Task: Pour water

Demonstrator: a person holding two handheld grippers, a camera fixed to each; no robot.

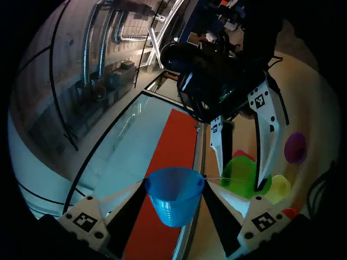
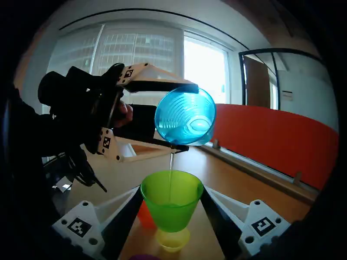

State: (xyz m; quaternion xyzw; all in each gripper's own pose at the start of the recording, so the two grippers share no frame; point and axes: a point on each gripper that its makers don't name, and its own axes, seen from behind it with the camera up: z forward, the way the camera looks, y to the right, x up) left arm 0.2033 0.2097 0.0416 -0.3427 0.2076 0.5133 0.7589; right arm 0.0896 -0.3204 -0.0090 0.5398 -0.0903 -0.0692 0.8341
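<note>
Above a pale wooden tabletop (image 2: 230, 173), the left gripper (image 2: 186, 118) clamps a translucent blue ribbed plastic cup (image 2: 185, 115) between both fingers. The cup is tipped far over, so its mouth faces sideways and down. A thin stream of water (image 2: 171, 171) falls from the low lip. The right gripper (image 2: 172, 193) has both fingers pressed on the walls of a translucent green plastic cup (image 2: 171, 208), upright and directly below the blue one, and the stream enters its mouth. Judgement: the blue cup is held high with its lip over the green rim so the stream lands inside, and the green cup is kept level to hold what it receives. The pour looks under way; a pale patch at the blue cup's low side may be water left, though I cannot be sure. The right gripper view gives the stream and the blue cup's interior. The left gripper view adds the table beyond the green cup, where a small purple plastic cup (image 1: 296, 147) and a yellow plastic cup (image 1: 279, 187) lie apart from the pour.
</note>
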